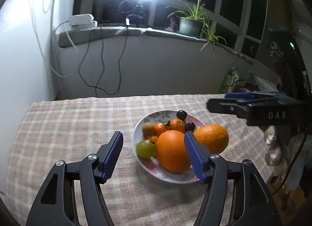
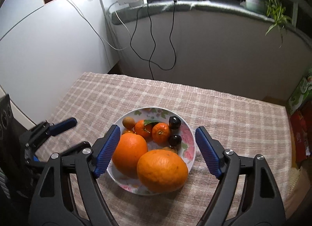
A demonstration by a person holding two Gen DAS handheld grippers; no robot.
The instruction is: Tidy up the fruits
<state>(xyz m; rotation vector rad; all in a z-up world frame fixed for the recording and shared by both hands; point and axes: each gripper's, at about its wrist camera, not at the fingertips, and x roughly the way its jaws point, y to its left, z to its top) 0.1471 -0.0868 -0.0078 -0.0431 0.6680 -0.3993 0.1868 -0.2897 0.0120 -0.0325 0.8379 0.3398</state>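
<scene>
I have both grippers spread wide and empty — my left gripper (image 1: 154, 154) off the plate's (image 2: 190, 148) left rim, my right gripper (image 2: 158, 148) straddling it. The plate sits toward the table's (image 2: 234, 113) near right corner, carrying two large oranges (image 2: 161, 170), small mandarins (image 2: 160, 132), dark plums (image 2: 174, 122) and a green fruit (image 1: 145, 148) — all heaped together

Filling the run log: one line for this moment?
left gripper: open, empty | right gripper: open, empty | fruit on plate

Checked tablecloth (image 2: 224, 113) under floral fruit plate (image 2: 190, 138).
</scene>
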